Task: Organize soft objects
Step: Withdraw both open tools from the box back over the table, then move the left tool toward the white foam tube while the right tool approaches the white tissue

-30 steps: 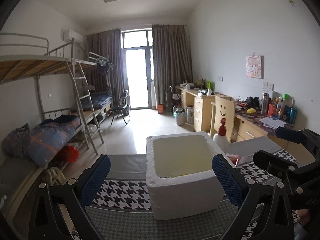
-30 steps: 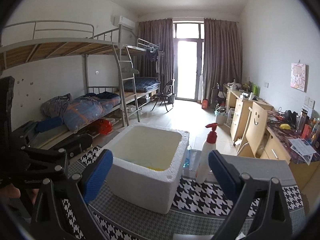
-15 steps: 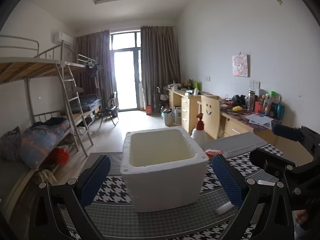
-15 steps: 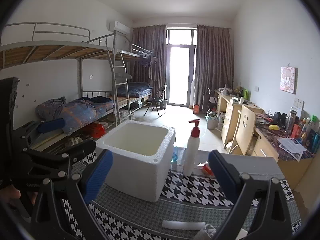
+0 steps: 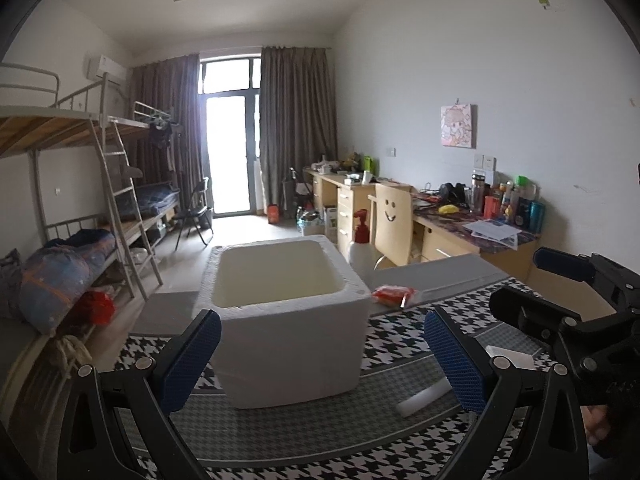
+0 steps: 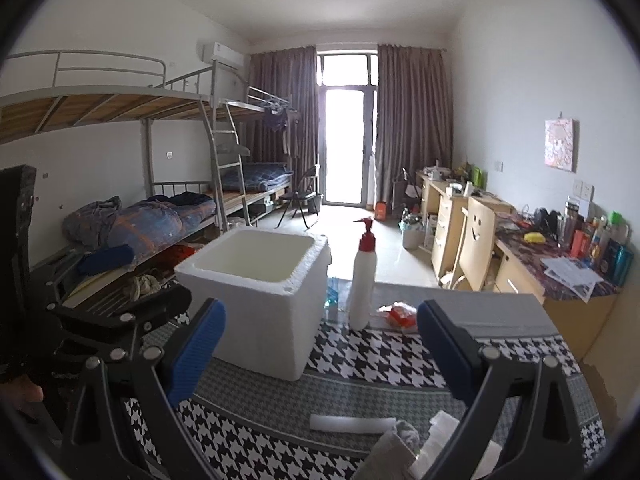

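Foam box [image 5: 280,312] bears no readable label; both grippers' fingers [image 5: 192,360] [image 6: 196,354] spread wide, empty.

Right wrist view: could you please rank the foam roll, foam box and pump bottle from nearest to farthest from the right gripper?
From the right gripper:
1. Foam roll, lying on the cloth just ahead, low in the picture.
2. Foam box, ahead to the left.
3. Pump bottle, upright behind the box's right corner.

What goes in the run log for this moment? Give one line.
left gripper: open, empty | right gripper: open, empty | foam box: upright on houndstooth cloth | foam roll: loose, ungrasped
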`<state>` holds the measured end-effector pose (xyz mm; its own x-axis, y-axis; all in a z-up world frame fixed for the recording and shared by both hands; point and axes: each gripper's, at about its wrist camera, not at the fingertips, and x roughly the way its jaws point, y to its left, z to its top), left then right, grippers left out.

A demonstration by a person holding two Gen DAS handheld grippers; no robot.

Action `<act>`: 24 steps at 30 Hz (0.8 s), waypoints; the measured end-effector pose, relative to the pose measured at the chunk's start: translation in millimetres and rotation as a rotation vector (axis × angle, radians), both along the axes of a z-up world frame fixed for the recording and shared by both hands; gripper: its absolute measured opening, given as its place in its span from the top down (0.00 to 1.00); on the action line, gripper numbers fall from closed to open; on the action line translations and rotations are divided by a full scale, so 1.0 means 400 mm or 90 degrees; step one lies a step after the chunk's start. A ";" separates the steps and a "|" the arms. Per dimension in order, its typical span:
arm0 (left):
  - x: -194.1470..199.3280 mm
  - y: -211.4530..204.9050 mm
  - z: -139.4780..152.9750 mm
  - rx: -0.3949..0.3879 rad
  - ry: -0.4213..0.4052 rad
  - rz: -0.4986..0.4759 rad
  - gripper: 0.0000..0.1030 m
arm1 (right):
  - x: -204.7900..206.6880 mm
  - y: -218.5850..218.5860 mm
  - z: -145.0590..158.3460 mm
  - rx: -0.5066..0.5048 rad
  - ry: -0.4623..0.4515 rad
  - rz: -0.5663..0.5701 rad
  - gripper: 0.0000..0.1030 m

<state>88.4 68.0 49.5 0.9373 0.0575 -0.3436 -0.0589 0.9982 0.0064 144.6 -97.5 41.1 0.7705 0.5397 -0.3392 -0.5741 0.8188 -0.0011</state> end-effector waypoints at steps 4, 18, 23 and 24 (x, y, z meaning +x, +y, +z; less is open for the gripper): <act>0.004 -0.020 -0.011 -0.002 0.005 -0.013 0.01 | -0.008 -0.023 -0.004 0.006 0.004 -0.011 0.05; 0.042 -0.074 -0.063 -0.012 0.029 -0.039 0.01 | 0.001 -0.094 -0.026 0.009 0.013 -0.058 0.05; 0.047 -0.079 -0.074 -0.022 0.035 -0.043 0.01 | 0.002 -0.123 -0.036 0.008 0.012 -0.084 0.05; 0.047 -0.083 -0.078 -0.020 0.037 -0.045 0.01 | 0.003 -0.127 -0.040 0.008 0.013 -0.089 0.05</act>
<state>107.1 34.9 18.5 0.9174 -0.0203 -0.3975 0.0119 0.9997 -0.0236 145.8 -148.1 25.1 0.8312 0.4320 -0.3500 -0.4545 0.8905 0.0201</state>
